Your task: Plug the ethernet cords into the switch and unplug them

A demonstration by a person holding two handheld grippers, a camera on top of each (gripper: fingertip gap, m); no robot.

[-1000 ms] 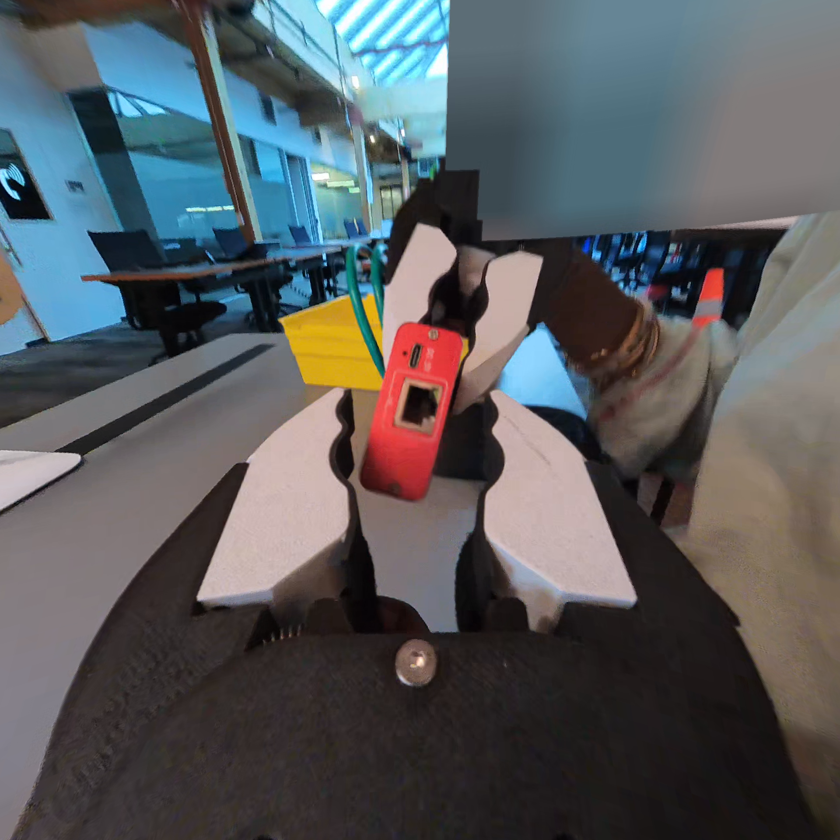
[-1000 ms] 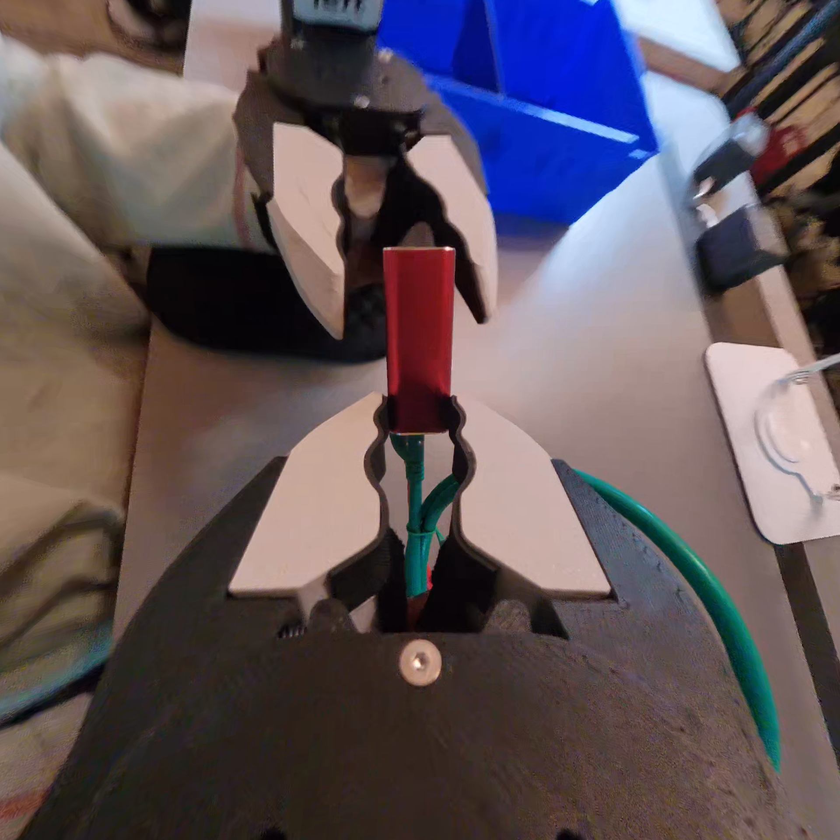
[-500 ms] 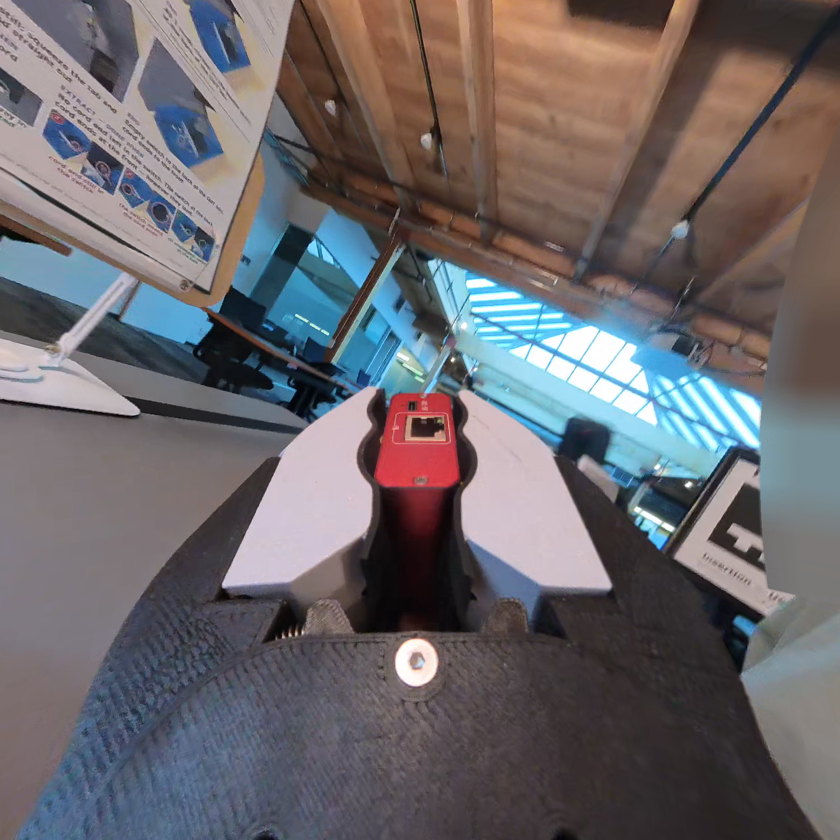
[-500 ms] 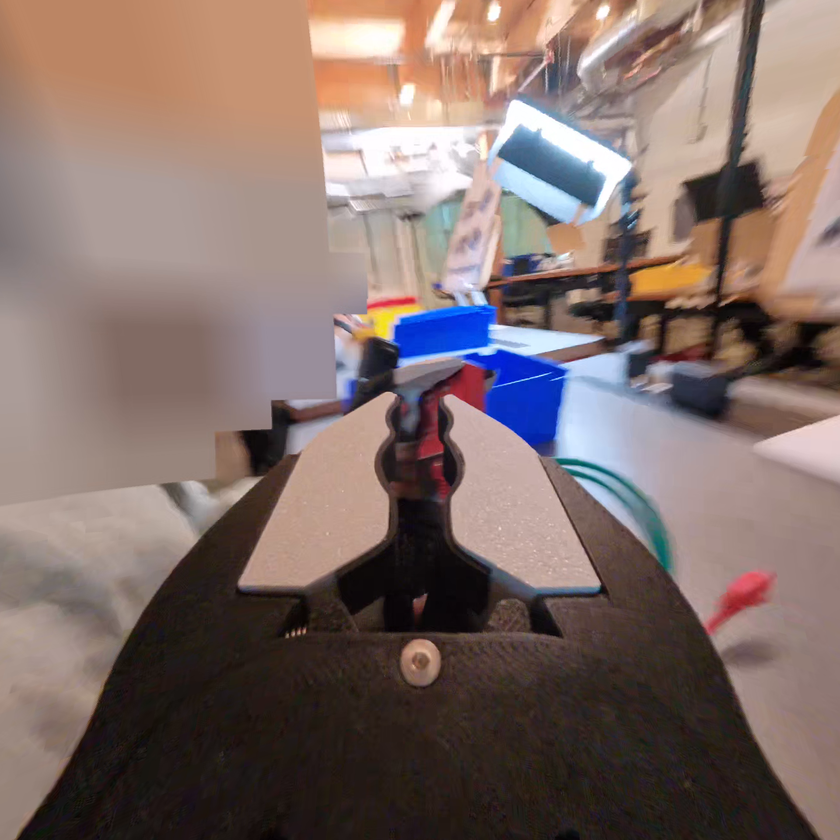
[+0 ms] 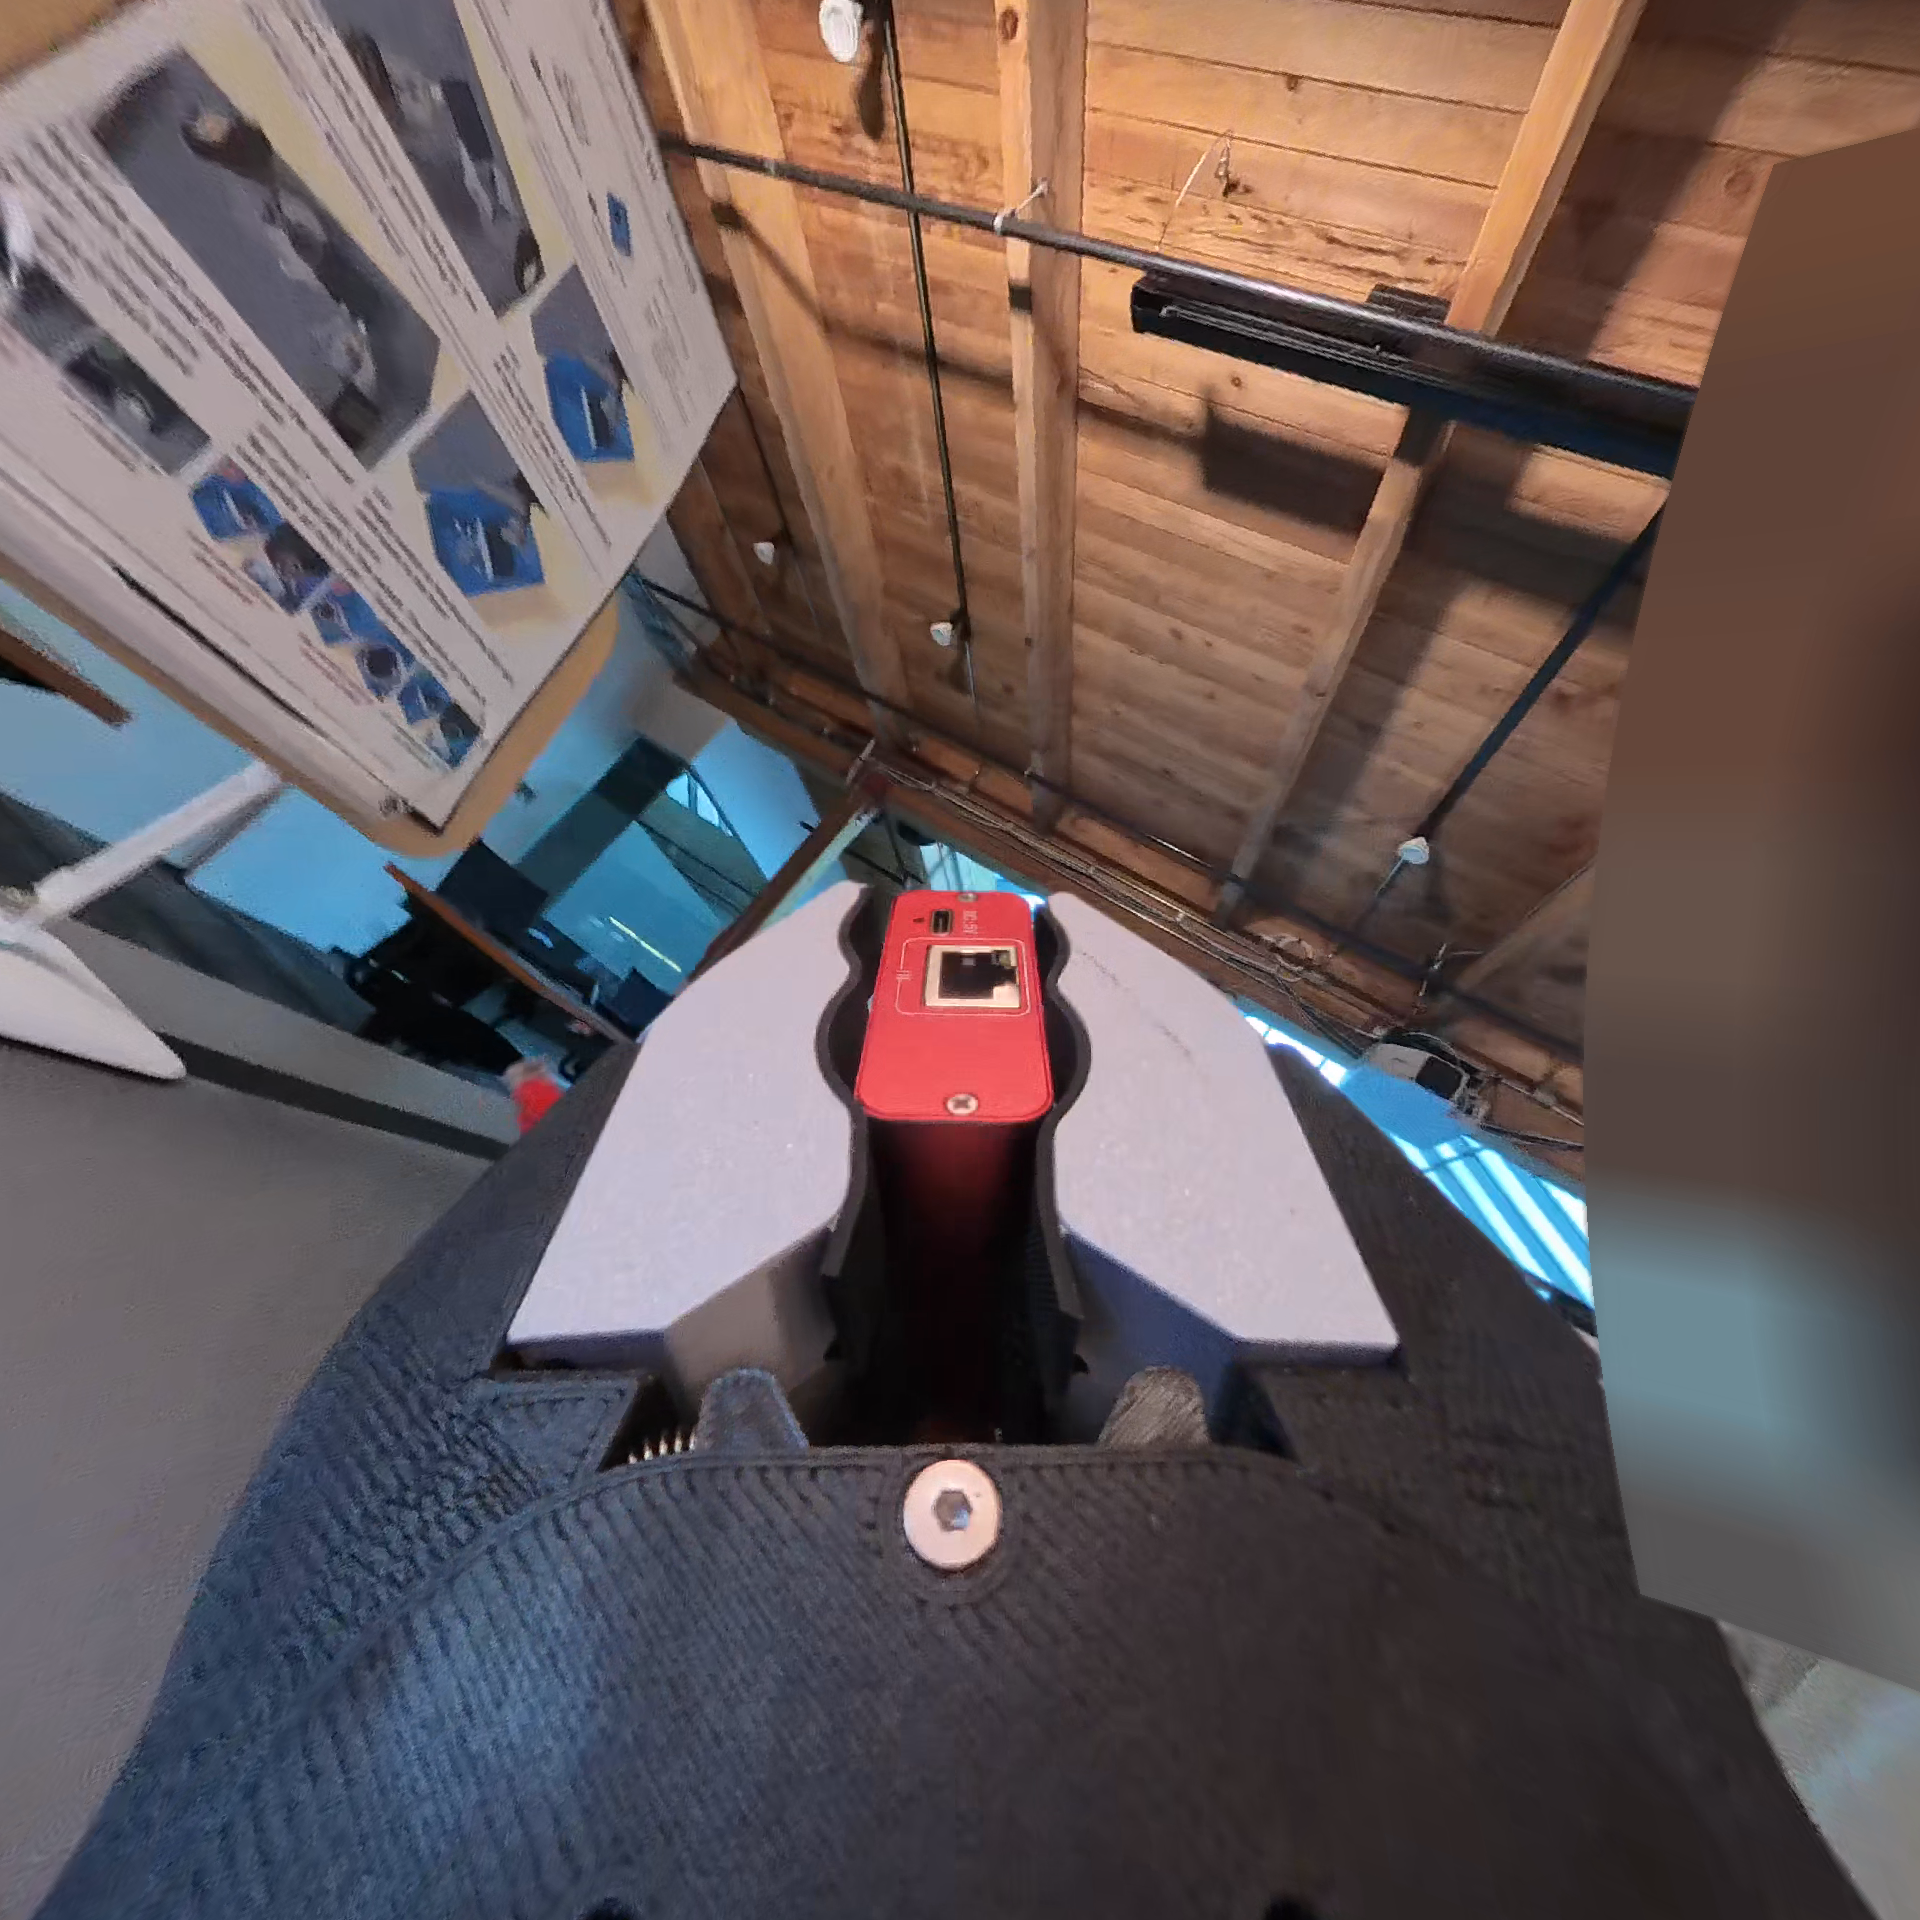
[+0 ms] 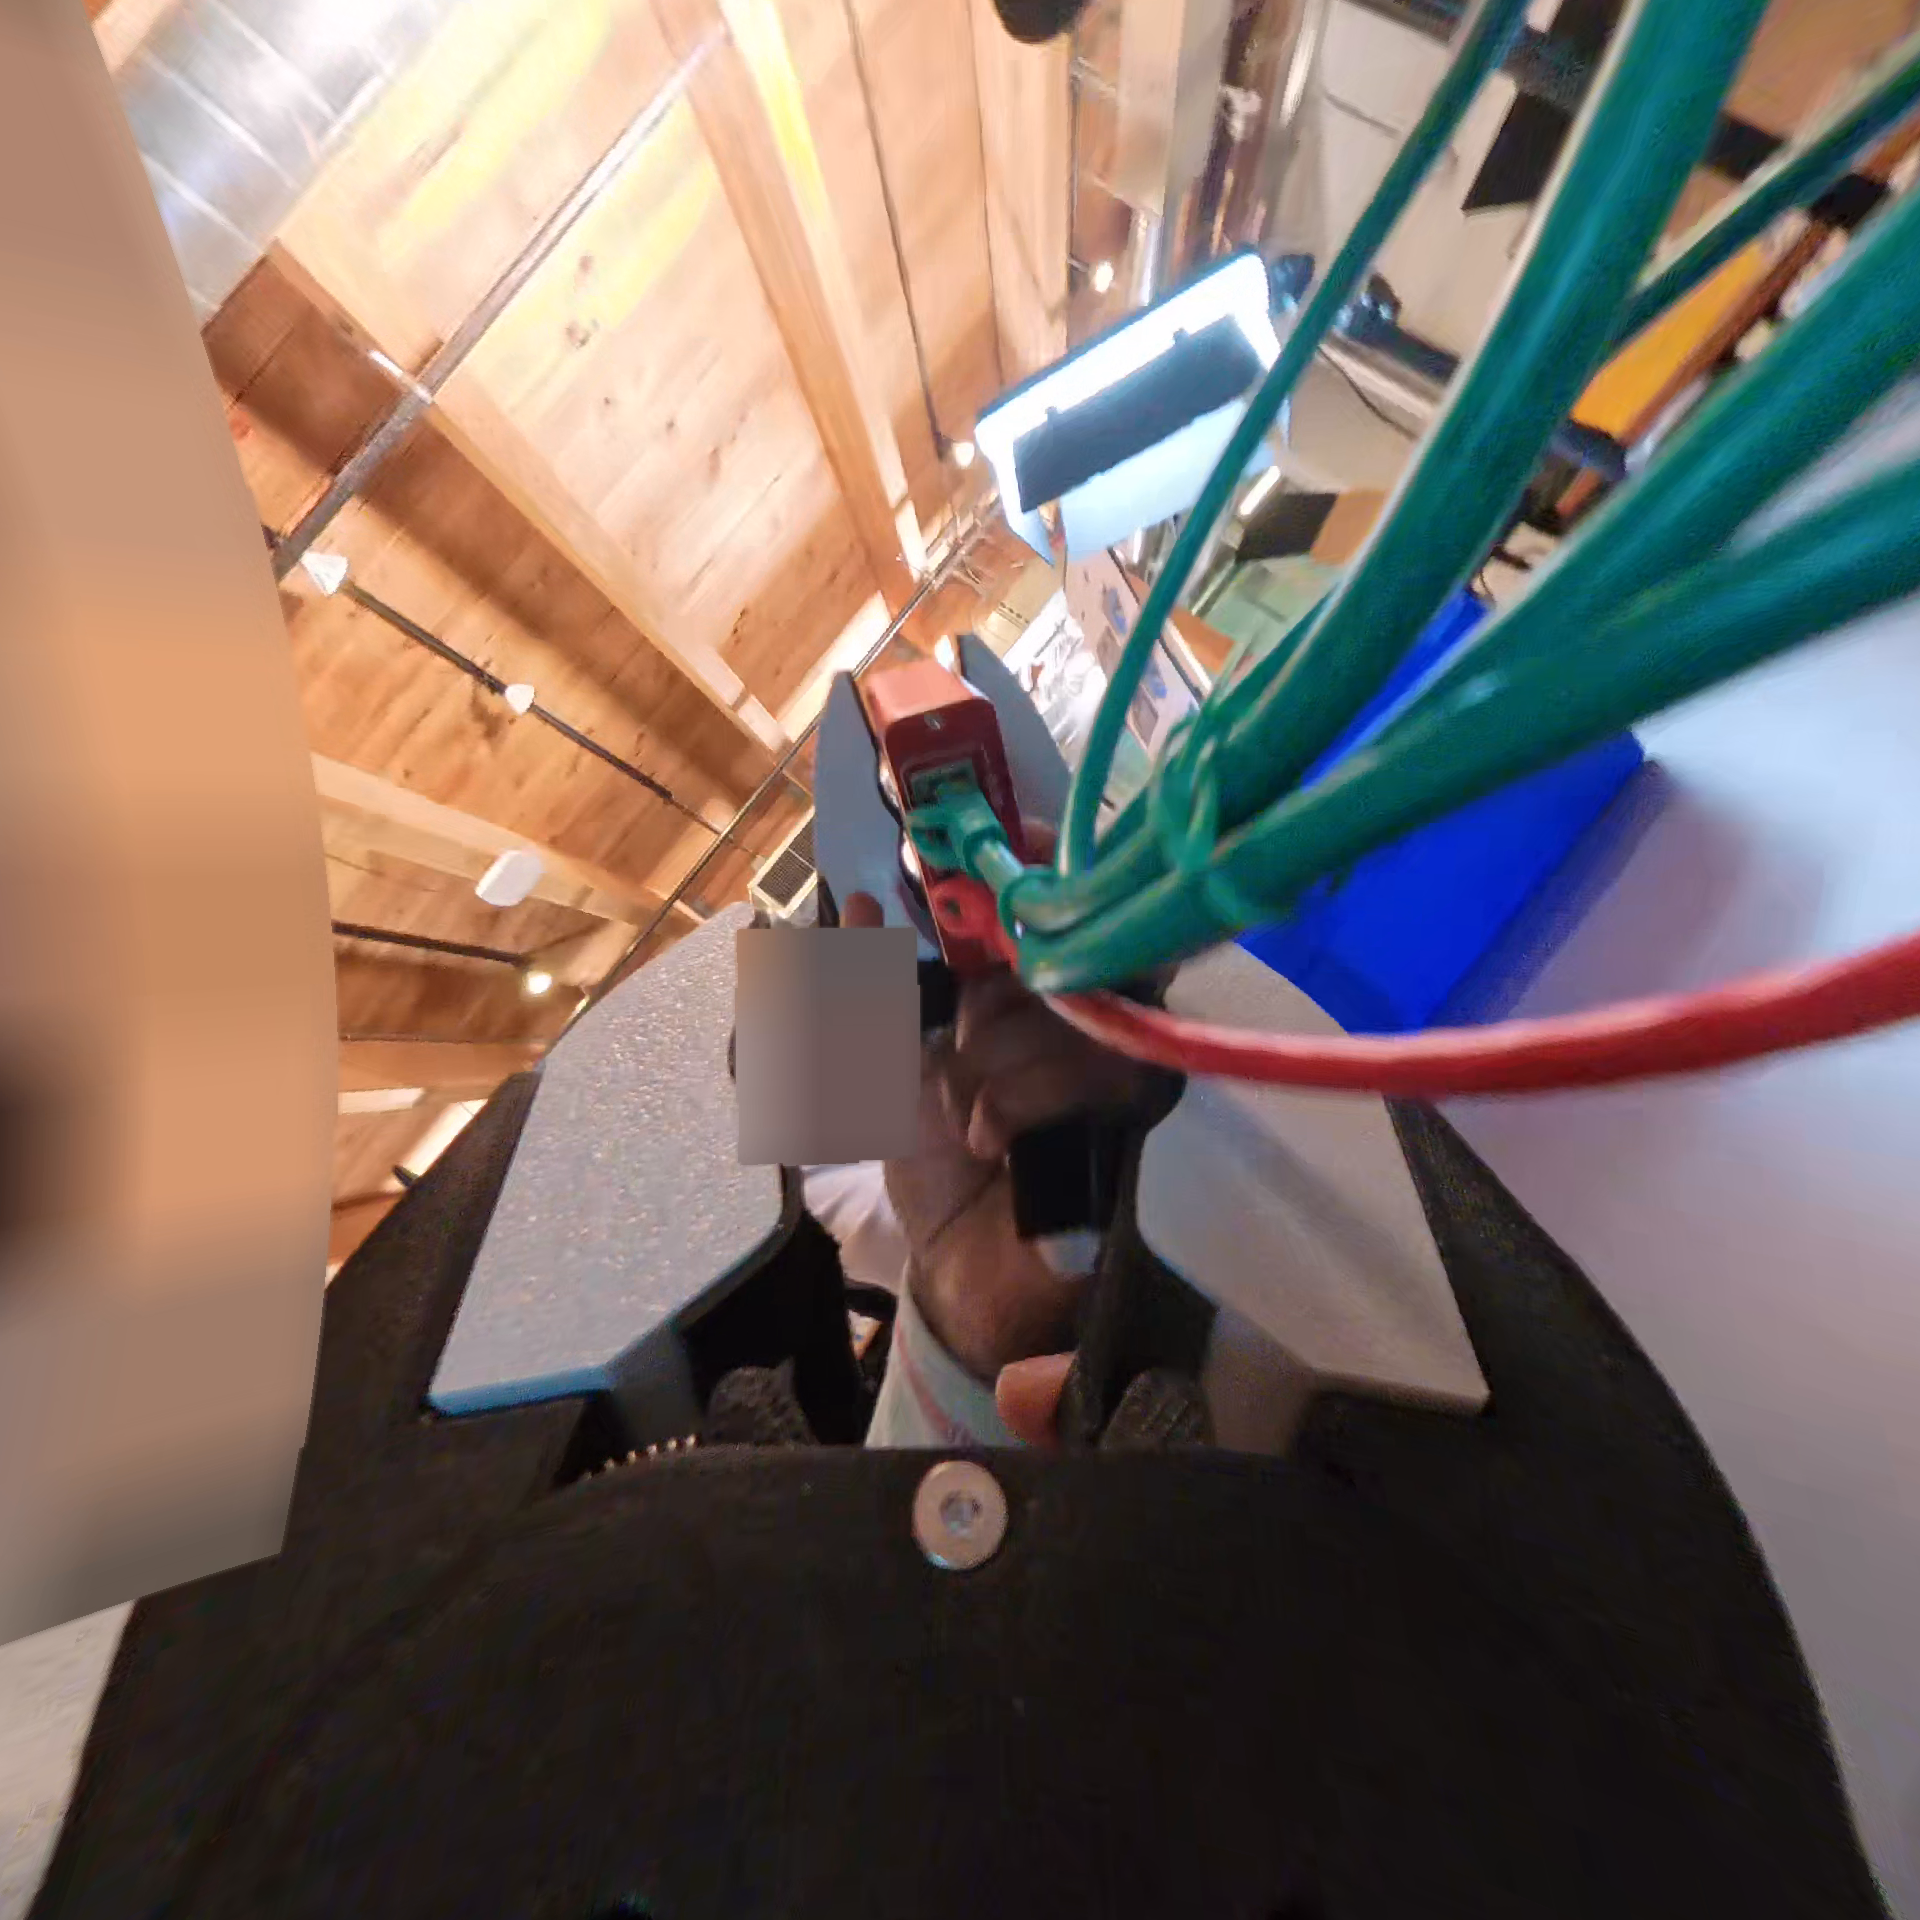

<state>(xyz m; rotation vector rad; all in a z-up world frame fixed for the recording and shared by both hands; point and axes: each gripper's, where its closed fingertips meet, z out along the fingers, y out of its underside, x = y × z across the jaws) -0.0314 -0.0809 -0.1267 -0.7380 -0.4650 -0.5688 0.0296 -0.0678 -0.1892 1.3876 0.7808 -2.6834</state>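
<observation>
Up under the wooden ceiling (image 5: 1195, 582), the left gripper (image 5: 953, 997) pinches the red switch (image 5: 956, 1023) — green ethernet cord (image 6: 1351, 810) plugged in; the right gripper (image 6: 966, 1049) gapes.

green cords (image 6: 1475, 665) crowd switch (image 6: 940, 769) — right claw (image 6: 961, 1039) spread

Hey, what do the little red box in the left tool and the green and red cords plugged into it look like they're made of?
Small red box-shaped switch: probably anodised metal, given its satin sheen, crisp edges and screwed-on end plate. Thick green cord and thin red cord: flexible plastic or rubber jackets, smooth, slightly glossy and bending freely. Left tool: white grainy fingers on a ridged black body, likely printed plastic.
</observation>
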